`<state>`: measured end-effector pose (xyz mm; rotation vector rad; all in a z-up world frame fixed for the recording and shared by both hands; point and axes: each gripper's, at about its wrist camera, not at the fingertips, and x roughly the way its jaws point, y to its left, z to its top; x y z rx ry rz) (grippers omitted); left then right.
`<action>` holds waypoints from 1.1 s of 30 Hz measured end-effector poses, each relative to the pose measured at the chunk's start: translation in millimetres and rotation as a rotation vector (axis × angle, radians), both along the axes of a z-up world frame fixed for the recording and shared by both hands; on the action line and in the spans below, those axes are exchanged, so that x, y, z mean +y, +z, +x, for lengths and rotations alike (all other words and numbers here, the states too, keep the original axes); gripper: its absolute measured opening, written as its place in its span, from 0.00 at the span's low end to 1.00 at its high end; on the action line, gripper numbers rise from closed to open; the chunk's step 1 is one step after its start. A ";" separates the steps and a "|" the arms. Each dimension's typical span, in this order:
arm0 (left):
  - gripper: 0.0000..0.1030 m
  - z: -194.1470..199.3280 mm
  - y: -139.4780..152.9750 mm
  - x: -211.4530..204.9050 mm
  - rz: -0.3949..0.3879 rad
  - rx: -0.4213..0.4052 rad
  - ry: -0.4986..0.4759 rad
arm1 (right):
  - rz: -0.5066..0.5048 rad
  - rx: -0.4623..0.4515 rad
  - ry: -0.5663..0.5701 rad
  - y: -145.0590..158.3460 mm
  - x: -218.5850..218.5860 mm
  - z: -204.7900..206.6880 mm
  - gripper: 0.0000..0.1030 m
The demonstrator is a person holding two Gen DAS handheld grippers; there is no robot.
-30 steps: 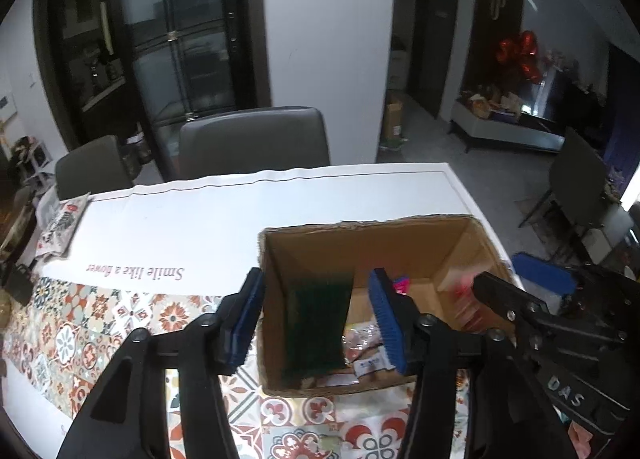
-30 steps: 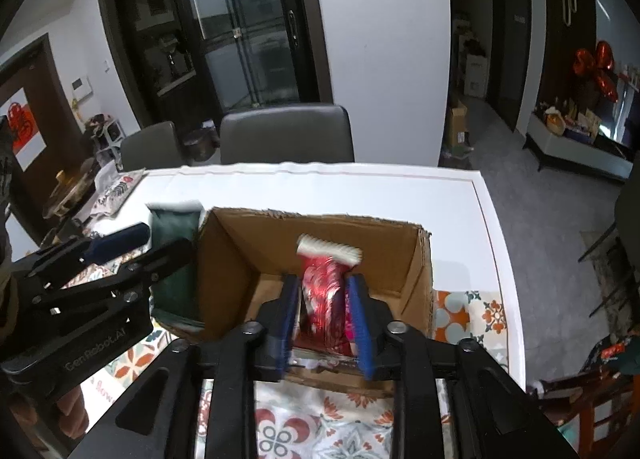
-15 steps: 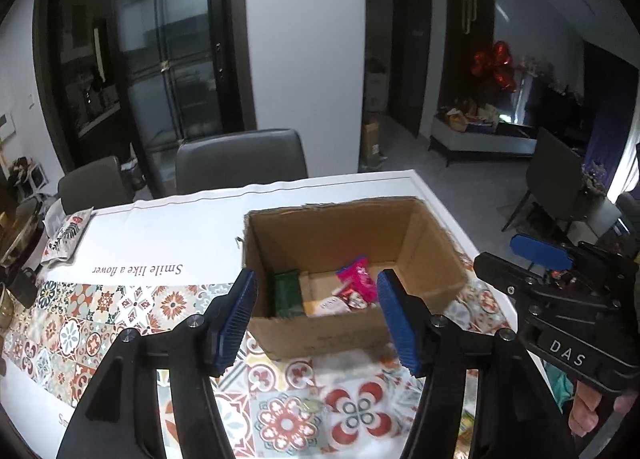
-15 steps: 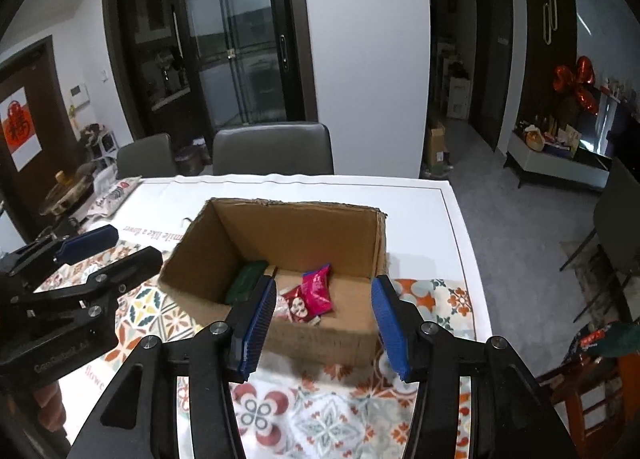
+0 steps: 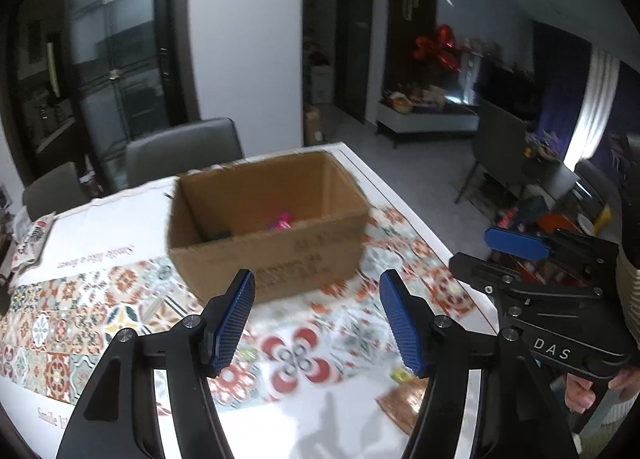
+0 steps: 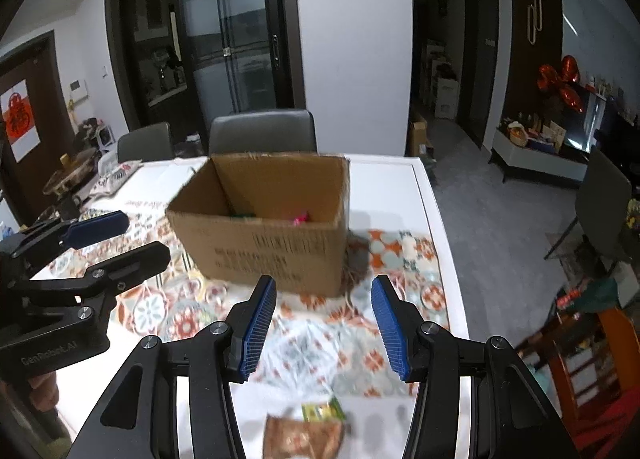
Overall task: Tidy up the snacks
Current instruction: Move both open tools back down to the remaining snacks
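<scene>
Both grippers, left gripper (image 5: 316, 317) and right gripper (image 6: 323, 325), are being held wide-fingered and empty before the cardboard box (image 6: 262, 225); the brown packet (image 6: 306, 437) nearest should be approached squarely.
</scene>
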<state>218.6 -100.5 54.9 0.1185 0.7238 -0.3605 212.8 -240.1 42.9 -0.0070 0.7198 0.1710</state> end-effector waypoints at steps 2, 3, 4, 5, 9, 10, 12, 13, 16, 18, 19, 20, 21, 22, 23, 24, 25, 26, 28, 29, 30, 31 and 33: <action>0.62 -6.2 -8.3 -6.7 0.001 0.022 -0.026 | 0.002 0.017 -0.001 -6.6 -5.1 -8.7 0.49; 0.62 -8.3 -12.0 -8.9 0.001 0.032 -0.038 | 0.002 0.027 -0.004 -10.2 -8.1 -13.0 0.49; 0.62 -11.0 -17.5 -12.7 0.002 0.050 -0.057 | 0.004 0.032 -0.006 -12.3 -10.4 -15.5 0.49; 0.62 -14.4 -22.4 -16.2 0.003 0.058 -0.070 | 0.006 0.038 -0.010 -15.1 -13.1 -19.1 0.49; 0.62 -23.6 -40.6 -27.7 0.016 0.101 -0.124 | 0.001 0.068 -0.038 -29.4 -23.4 -33.9 0.49; 0.62 -25.2 -44.3 -29.7 0.017 0.110 -0.137 | 0.001 0.077 -0.044 -32.9 -26.0 -36.6 0.49; 0.62 -27.4 -53.2 -34.8 0.023 0.132 -0.169 | -0.002 0.107 -0.054 -44.3 -29.2 -42.6 0.49; 0.62 -28.6 -58.0 -37.8 0.029 0.141 -0.185 | -0.003 0.121 -0.055 -49.3 -30.0 -45.5 0.49; 0.62 -31.6 -73.7 -42.6 0.039 0.177 -0.223 | 0.004 0.184 -0.056 -70.3 -31.2 -51.7 0.49; 0.62 -33.5 -82.7 -43.5 0.041 0.199 -0.235 | 0.008 0.222 -0.057 -82.6 -32.1 -52.4 0.49; 0.62 -34.4 -87.6 -44.2 0.043 0.208 -0.243 | 0.011 0.233 -0.057 -86.6 -33.3 -52.9 0.49; 0.62 -35.0 -92.3 -45.2 0.043 0.213 -0.251 | 0.016 0.253 -0.060 -92.6 -34.4 -53.3 0.49; 0.62 -35.9 -96.2 -45.8 0.048 0.219 -0.255 | 0.021 0.275 -0.061 -99.0 -35.0 -53.0 0.49; 0.62 -36.3 -100.4 -46.7 0.053 0.228 -0.263 | 0.026 0.287 -0.060 -103.8 -34.2 -54.0 0.49; 0.62 -36.1 -104.9 -47.5 0.055 0.236 -0.275 | 0.026 0.302 -0.059 -108.6 -33.5 -54.4 0.49; 0.62 -36.0 -108.8 -48.7 0.062 0.243 -0.284 | 0.022 0.312 -0.058 -112.5 -33.3 -55.4 0.49; 0.61 -36.3 -113.0 -50.3 0.069 0.251 -0.295 | 0.016 0.322 -0.062 -117.1 -33.5 -56.5 0.49; 0.61 -37.2 -116.9 -52.1 0.075 0.255 -0.314 | 0.014 0.327 -0.065 -118.8 -33.7 -57.0 0.49; 0.61 -38.2 -123.9 -55.6 0.091 0.264 -0.336 | 0.009 0.348 -0.065 -124.7 -34.6 -57.9 0.49; 0.61 -38.7 -127.4 -57.7 0.096 0.270 -0.351 | 0.006 0.357 -0.065 -127.7 -35.0 -58.4 0.49; 0.61 -39.2 -131.1 -59.8 0.099 0.278 -0.371 | 0.001 0.369 -0.066 -130.9 -35.3 -59.1 0.49; 0.61 -39.4 -133.7 -61.6 0.106 0.284 -0.383 | 0.000 0.375 -0.066 -132.4 -35.6 -59.7 0.49; 0.61 -39.7 -139.2 -65.6 0.118 0.290 -0.408 | -0.003 0.389 -0.071 -136.2 -36.7 -61.8 0.49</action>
